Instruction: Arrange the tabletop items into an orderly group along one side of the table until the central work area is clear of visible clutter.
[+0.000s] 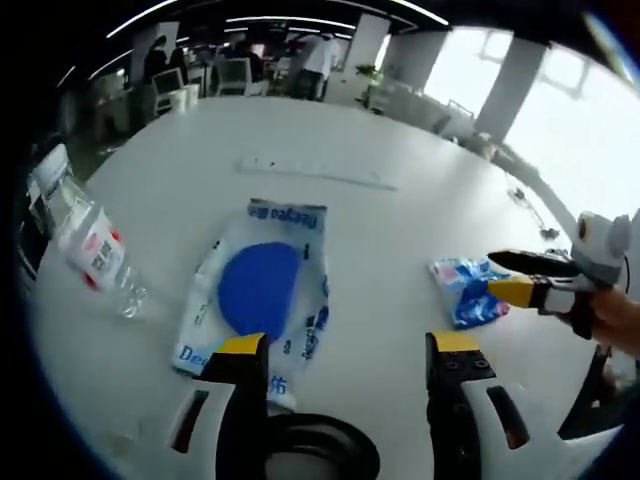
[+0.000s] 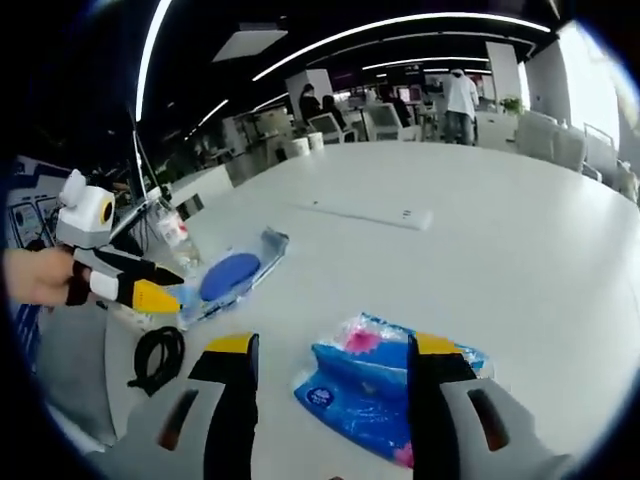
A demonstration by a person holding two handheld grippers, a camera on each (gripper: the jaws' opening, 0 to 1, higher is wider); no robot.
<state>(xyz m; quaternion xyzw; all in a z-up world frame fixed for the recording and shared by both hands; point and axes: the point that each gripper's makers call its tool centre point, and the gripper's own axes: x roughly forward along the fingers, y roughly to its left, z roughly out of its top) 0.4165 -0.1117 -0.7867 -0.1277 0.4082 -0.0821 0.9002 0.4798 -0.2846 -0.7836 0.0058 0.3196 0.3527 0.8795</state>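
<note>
Left gripper view looked down a white round table [image 1: 400,250]. The left gripper [image 1: 350,350] rose from the bottom of the frame with its jaws spread wide and nothing between them. Just above its left jaw, at centre-left, lay a flat clear pouch with a blue disc [image 1: 262,290] inside; it looked light, floppy and slick, so I judged an edge or corner the best place to pinch it. At far left a clear plastic water bottle [image 1: 95,250] lay on its side, light and likely to roll, best taken across the body. A long white strip [image 1: 318,172] lay across the upper middle, too small to name. At lower right sat a crinkled blue and pink packet [image 1: 470,290], with the right gripper [image 1: 510,275] coming in from the right edge just beside it. A black cable coil [image 1: 320,450] at the bottom edge was partly hidden behind the left jaw.

Right gripper view showed the right gripper [image 2: 330,350] open wide, its jaws standing either side of the blue and pink packet [image 2: 370,390] at bottom centre, not yet closed on it; the packet looked soft and crushable. The left gripper [image 2: 150,285] entered from the left, held in a hand [image 2: 35,275], near the pouch [image 2: 232,272]. The cable coil [image 2: 158,358] lay at lower left. The packet's print was too blurred to read.
</note>
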